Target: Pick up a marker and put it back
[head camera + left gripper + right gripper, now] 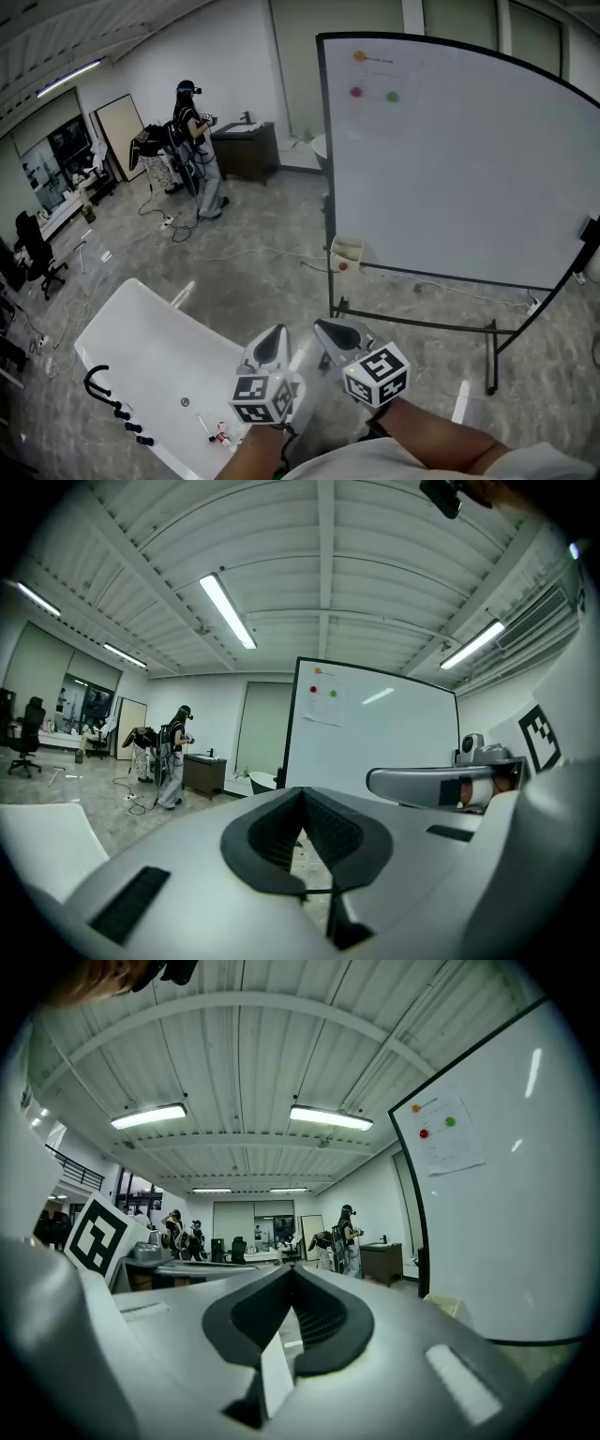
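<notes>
The left claw (302, 797) and the right claw (291, 1277) are pressed together, with nothing between the jaws. If they are not spread before the reach, the marker is likely to be pushed aside. No marker is made out for certain; one is presumed in the holder (346, 251) at the lower left corner of the whiteboard (450, 159), well apart from both claws. Both claws are held level, side by side, near the body.

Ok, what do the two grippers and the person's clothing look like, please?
Both the left gripper and the right gripper have smooth pale grey shells tapering to jaws lined with black ribbed pads. Each carries a cube with black-and-white square markers. The person wears a white top.
</notes>
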`<state>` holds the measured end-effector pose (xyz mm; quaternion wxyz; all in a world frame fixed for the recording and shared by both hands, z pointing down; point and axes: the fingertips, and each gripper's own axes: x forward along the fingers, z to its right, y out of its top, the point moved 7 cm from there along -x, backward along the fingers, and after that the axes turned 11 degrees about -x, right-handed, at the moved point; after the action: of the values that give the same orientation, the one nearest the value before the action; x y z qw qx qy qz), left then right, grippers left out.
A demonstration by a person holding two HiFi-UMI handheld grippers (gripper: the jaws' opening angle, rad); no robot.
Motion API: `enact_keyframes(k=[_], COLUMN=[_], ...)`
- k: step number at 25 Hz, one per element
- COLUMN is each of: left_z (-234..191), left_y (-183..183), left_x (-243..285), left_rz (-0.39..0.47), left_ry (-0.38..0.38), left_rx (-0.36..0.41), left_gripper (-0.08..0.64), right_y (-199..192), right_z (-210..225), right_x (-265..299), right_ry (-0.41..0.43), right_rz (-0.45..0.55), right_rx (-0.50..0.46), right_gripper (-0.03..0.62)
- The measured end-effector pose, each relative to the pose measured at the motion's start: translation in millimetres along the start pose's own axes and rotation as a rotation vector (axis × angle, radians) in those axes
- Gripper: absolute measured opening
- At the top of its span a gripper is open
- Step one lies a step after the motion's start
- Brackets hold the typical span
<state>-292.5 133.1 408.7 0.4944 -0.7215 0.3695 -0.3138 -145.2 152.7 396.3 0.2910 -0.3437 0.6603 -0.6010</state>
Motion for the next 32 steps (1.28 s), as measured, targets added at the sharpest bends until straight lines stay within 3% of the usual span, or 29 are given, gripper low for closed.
enact_keyframes(k=[9,15,23,32], left_z=[7.1,11.3,1.8,5.6], left_y=[-6.1,-5.8,-12.9,-23.1], left_x=[44.3,108.8,215.6,308.5], left_rz=[-0.019,-0.04,-0.047,-0.043], left_ry=[-0.032,-0.049,-0.003,0.073], left_rx=[0.0,-0.011,-0.043,-0.077], left_gripper=[0.003,0.003,0.004,0.003], right_y=[-14.6,-28.1,-54.4,-85.6], right_z=[39.7,99.2,197.3,292.7], right_x=[5.3,24.0,69.1,116.5], right_ry=[-0.03,-0.047,0.016,0.175], right_rz=[-0.01,-0.034,-0.083,-0.172], right_rx=[0.017,0.02,-0.034,-0.157], right_gripper=[0.002,0.002,0.003,0.007])
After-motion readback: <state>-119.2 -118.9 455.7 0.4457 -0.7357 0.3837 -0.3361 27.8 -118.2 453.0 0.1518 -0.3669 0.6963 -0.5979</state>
